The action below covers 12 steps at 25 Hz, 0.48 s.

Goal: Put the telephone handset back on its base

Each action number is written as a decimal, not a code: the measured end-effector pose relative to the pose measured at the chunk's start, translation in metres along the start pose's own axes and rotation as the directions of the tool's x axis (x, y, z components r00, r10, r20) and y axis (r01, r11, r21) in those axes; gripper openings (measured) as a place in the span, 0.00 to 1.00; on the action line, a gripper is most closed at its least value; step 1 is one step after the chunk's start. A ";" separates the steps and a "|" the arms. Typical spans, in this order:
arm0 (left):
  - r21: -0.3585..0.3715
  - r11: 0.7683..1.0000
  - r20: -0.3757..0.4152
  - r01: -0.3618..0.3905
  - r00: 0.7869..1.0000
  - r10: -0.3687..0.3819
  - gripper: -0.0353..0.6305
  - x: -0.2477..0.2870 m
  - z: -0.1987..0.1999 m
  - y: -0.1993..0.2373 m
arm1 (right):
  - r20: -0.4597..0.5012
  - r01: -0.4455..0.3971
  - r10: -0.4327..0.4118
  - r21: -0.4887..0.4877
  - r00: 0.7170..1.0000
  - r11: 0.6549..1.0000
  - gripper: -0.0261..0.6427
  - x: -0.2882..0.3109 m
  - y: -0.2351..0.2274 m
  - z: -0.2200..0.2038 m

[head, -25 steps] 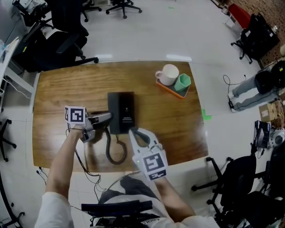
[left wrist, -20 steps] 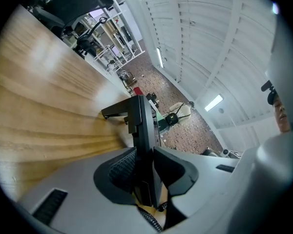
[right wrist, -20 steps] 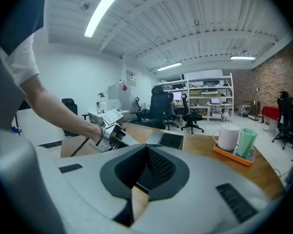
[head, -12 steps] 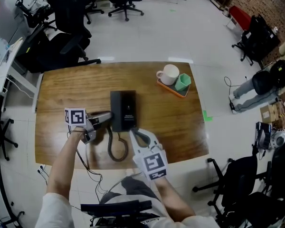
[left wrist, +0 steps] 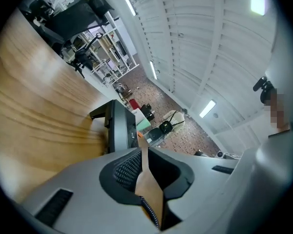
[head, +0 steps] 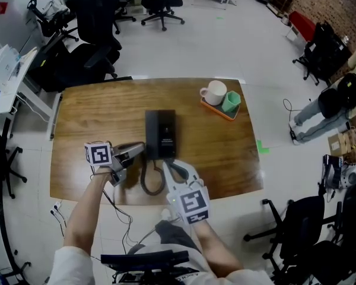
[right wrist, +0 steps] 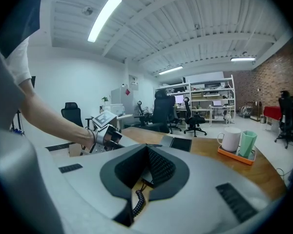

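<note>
Head view: a glossy wood-grain tabletop (head: 95,117) stands on pale floor among black office chairs (head: 98,16). The black, boxy telephone base (head: 167,134) seems to carry the handset (head: 152,132) along its left side. Compared with a second ago the layout is unchanged, only shifted in frame.

Left gripper view: the left hand-held gripper (left wrist: 142,147) is closing with nothing between its ribbed pads.

Right gripper view: the right hand-held gripper (right wrist: 147,150) is clenched and empty above the coiled cord (right wrist: 136,201).

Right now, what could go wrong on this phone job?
Coiled cord loops on the table between the left gripper and right gripper; either could snag it and drag the phone base. The left gripper's jaws are closing empty right beside the base, so a nudge may shift it.
</note>
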State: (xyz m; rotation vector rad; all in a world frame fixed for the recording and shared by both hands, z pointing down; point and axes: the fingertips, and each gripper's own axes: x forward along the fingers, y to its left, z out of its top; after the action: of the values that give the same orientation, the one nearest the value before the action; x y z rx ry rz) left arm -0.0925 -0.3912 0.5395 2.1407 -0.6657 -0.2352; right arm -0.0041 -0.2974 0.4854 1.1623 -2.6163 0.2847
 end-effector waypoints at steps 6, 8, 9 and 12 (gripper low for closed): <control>-0.007 0.998 0.052 0.058 0.997 -0.058 0.11 -0.017 -0.017 -0.035 | 0.023 0.000 0.000 -0.004 1.000 1.000 0.05 -0.014 0.019 0.007; 0.028 0.997 0.084 0.067 0.994 -0.069 0.11 -0.023 -0.014 -0.055 | 0.032 0.002 -0.002 -0.006 0.999 1.000 0.05 -0.018 0.026 0.009; 0.051 0.996 0.100 0.067 0.992 -0.072 0.11 -0.026 -0.012 -0.065 | 0.036 0.004 -0.004 -0.008 0.999 1.000 0.05 -0.021 0.029 0.010; 0.072 0.994 0.133 0.081 0.987 -0.090 0.08 -0.037 -0.022 -0.084 | 0.048 0.011 -0.010 -0.015 0.999 1.000 0.05 -0.029 0.039 0.012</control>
State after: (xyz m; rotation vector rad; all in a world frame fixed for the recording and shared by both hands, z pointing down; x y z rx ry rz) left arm -0.0828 -0.3148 0.4843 2.2342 -0.6686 -0.4142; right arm -0.0164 -0.2546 0.4619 1.1912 -2.6478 0.2369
